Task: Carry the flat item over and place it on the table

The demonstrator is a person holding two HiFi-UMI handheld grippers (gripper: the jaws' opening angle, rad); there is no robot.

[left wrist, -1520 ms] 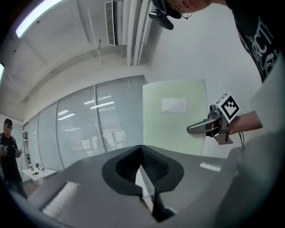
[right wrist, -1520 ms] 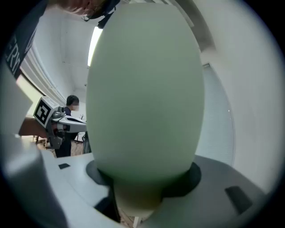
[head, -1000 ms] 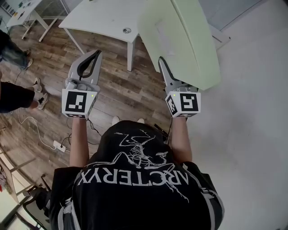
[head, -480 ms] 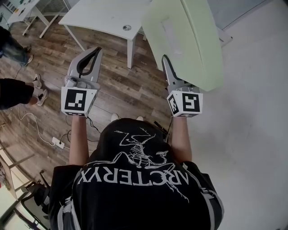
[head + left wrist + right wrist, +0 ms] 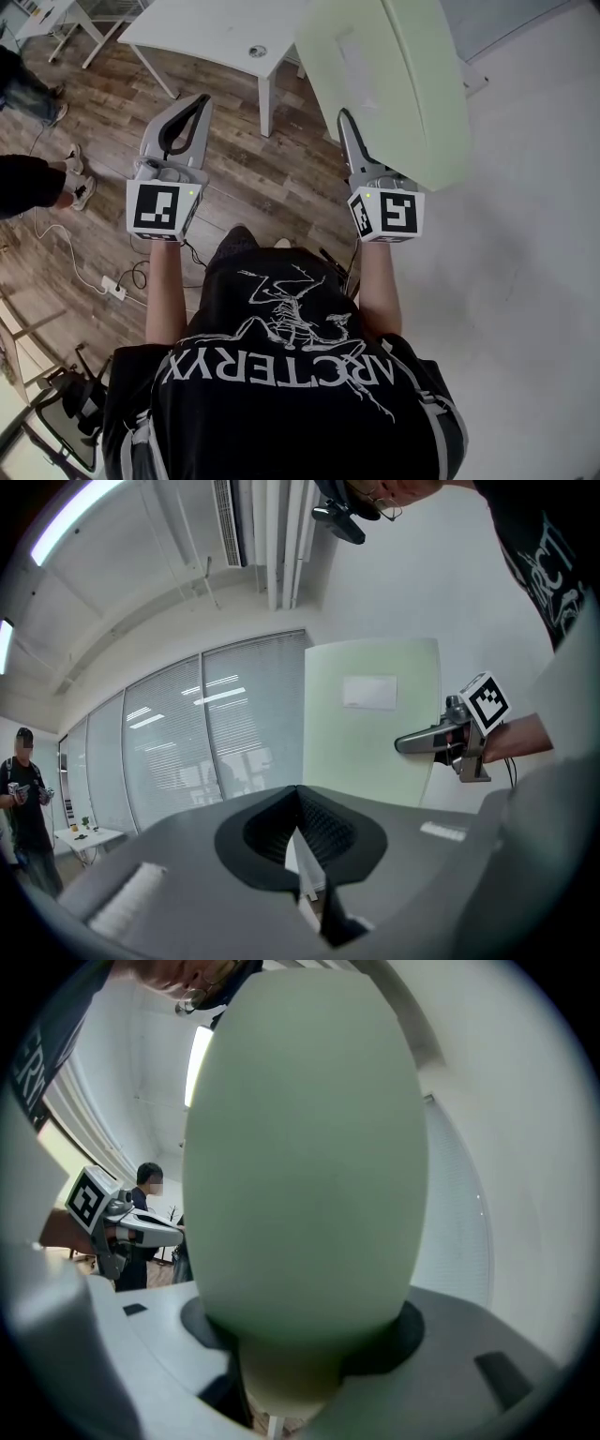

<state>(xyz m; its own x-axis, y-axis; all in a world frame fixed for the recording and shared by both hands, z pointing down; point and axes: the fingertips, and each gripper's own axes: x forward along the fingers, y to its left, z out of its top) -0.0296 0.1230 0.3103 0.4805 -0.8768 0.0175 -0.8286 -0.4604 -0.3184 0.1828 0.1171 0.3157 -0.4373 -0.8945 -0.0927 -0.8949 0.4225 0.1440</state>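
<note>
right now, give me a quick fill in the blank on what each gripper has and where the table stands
1. The right gripper is clamped on a pale ____ board.
2. The left gripper has its jaws shut with ____ between them.
3. The white table stands on a ____ floor.

Missing words: green; nothing; wooden

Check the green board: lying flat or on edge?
On edge. Left gripper view shows the green board upright in air, right gripper clamped on its side.
</note>
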